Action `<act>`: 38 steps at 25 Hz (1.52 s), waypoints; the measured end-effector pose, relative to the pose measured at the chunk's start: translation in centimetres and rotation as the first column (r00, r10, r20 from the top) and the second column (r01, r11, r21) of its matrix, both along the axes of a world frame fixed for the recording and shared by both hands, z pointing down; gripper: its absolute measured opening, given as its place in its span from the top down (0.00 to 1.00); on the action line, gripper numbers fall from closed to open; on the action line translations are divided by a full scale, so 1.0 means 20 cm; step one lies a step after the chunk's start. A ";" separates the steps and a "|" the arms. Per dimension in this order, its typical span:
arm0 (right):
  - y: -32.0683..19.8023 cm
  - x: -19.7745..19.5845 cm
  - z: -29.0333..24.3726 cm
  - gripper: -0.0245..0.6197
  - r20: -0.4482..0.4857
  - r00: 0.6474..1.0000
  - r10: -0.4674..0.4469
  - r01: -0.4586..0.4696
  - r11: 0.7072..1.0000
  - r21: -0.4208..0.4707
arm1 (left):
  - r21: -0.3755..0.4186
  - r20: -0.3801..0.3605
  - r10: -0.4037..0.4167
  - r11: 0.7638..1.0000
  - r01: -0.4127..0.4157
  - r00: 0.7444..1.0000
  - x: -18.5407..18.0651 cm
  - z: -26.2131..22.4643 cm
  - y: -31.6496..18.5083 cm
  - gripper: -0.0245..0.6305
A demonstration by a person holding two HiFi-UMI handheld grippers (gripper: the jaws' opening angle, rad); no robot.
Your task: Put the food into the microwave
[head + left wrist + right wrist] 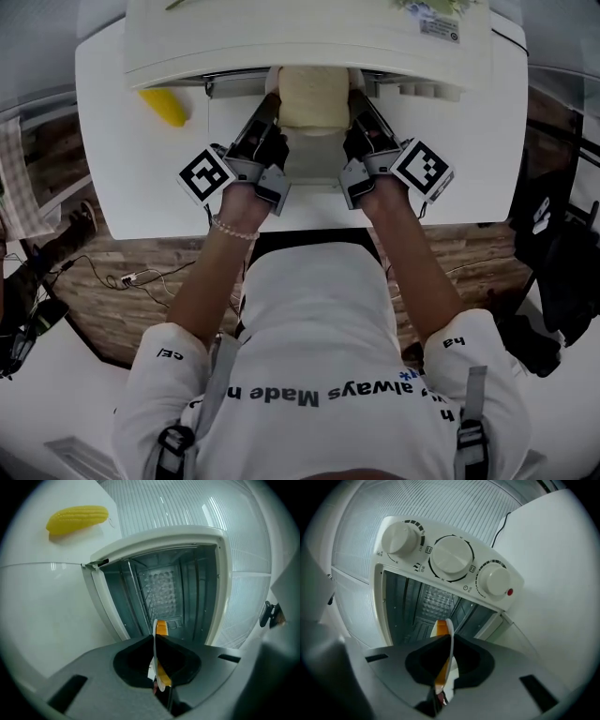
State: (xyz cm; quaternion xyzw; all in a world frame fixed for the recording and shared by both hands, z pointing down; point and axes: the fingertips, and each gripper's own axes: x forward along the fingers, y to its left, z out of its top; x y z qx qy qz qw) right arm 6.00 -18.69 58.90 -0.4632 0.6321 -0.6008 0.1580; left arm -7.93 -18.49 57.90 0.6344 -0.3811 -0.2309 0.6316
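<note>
The left tongs [270,105] and right tongs [357,101] are each gripping the plate of food [314,94] before the open microwave [309,42], likely needing a level push inside.

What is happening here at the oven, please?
A person holds a pale cream squarish dish, the left tool and right tool each shut on a thin edge of it. It is at the open front of the white countertop oven, not yet fully inside. A yellow corn cob lies on the white table.
</note>
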 end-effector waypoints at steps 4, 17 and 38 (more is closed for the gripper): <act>0.00 -0.01 0.02 0.92 0.018 1.000 0.005 -0.005 1.000 -0.001 | -0.012 -0.007 -0.015 1.000 0.015 1.000 -0.01 0.02 0.00 0.93; 0.04 0.14 -0.06 0.80 0.140 0.984 0.106 -0.113 0.992 0.046 | -0.041 -0.035 -0.063 0.997 0.061 0.997 -0.01 0.04 -0.06 0.93; 0.20 -0.22 0.01 0.93 0.240 0.971 0.021 -0.006 0.998 -0.065 | -0.016 -0.060 -0.063 0.998 0.062 0.996 0.00 0.01 -0.09 0.93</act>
